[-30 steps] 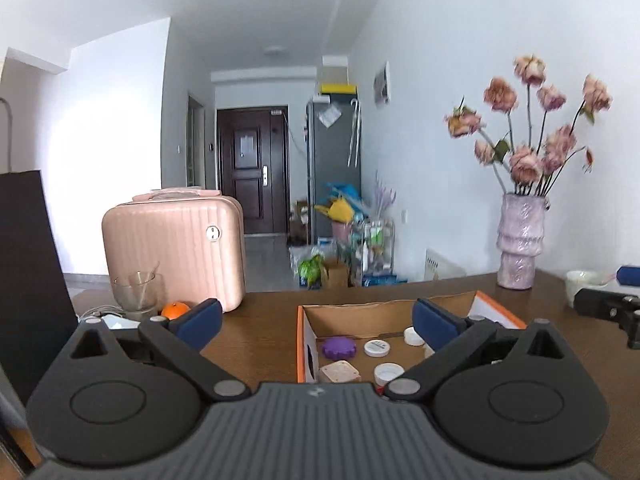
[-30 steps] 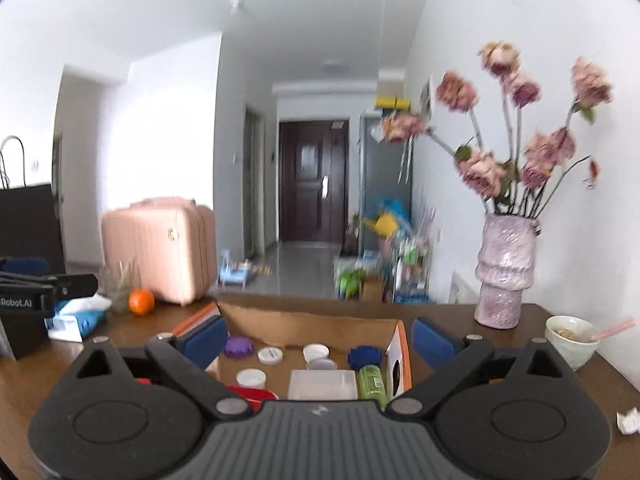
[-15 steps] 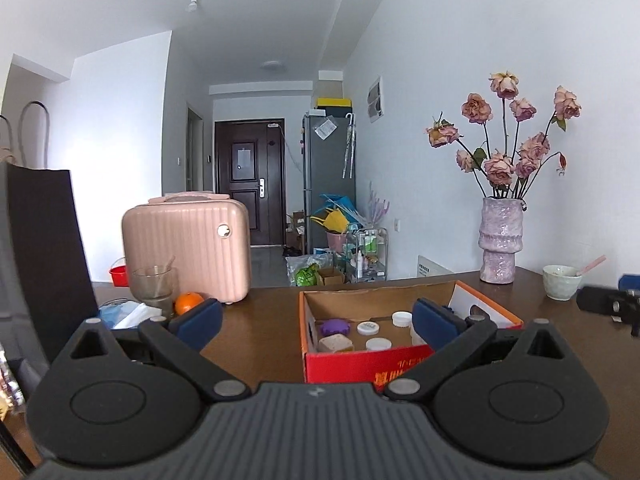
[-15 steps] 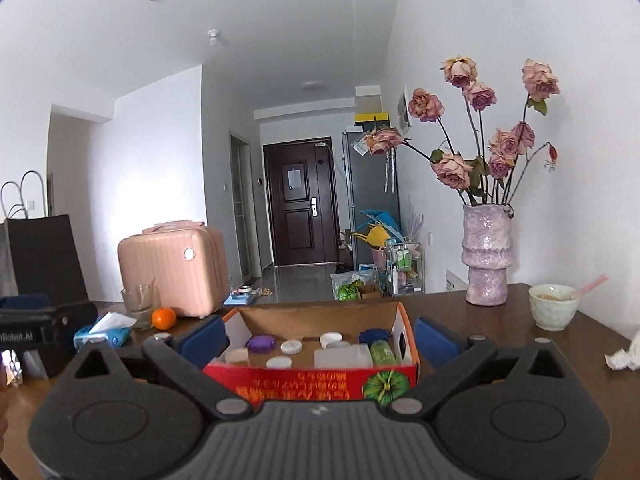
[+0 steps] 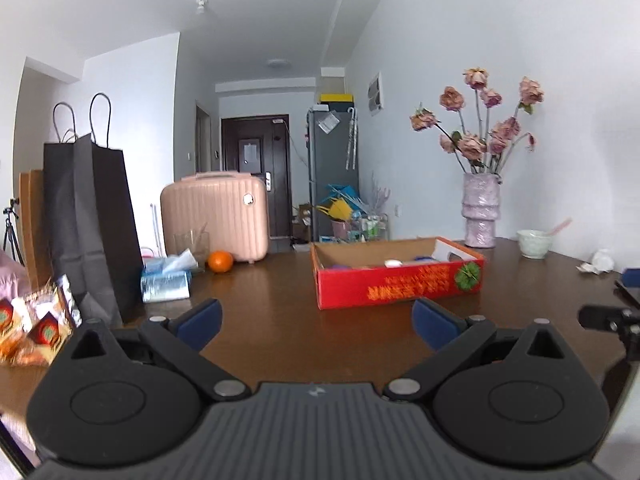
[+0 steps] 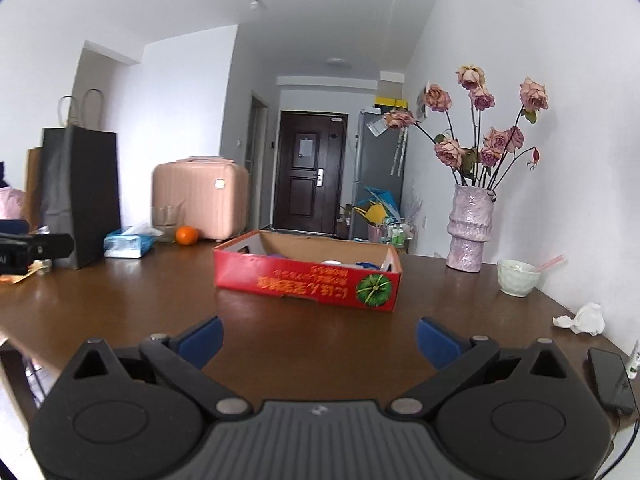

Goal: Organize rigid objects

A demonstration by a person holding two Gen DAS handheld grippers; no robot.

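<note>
I have the left gripper (image 5: pixel 316 320) over bare table (image 5: pixel 280 332), its blue pads (image 5: pixel 199 318) spread wide with nothing between them. The right gripper (image 6: pixel 318 338) is the same: fingers wide apart, empty, above the brown wood. The red box (image 5: pixel 400 284) sits well ahead of both, toward the middle of the table; from the left wrist I see it ahead and to the right, from the right wrist nearly straight ahead. Over its rim I can just make out a white cap (image 5: pixel 393 263) and something blue (image 6: pixel 366 265), but the rest of its contents is hidden by the front wall. Past the box on the right stand a vase (image 6: pixel 470 228) of dried roses and a white bowl (image 6: pixel 518 277); a crumpled tissue (image 6: pixel 584 318) and a phone (image 6: pixel 610 378) lie nearer the right edge. On the left I see a black bag (image 5: pixel 90 220), a tissue pack (image 5: pixel 166 282), a glass (image 5: pixel 191 244), an orange (image 5: pixel 220 261) and a pink case (image 5: pixel 216 216). Snack packets (image 5: pixel 32 328) lie at the far left.
</note>
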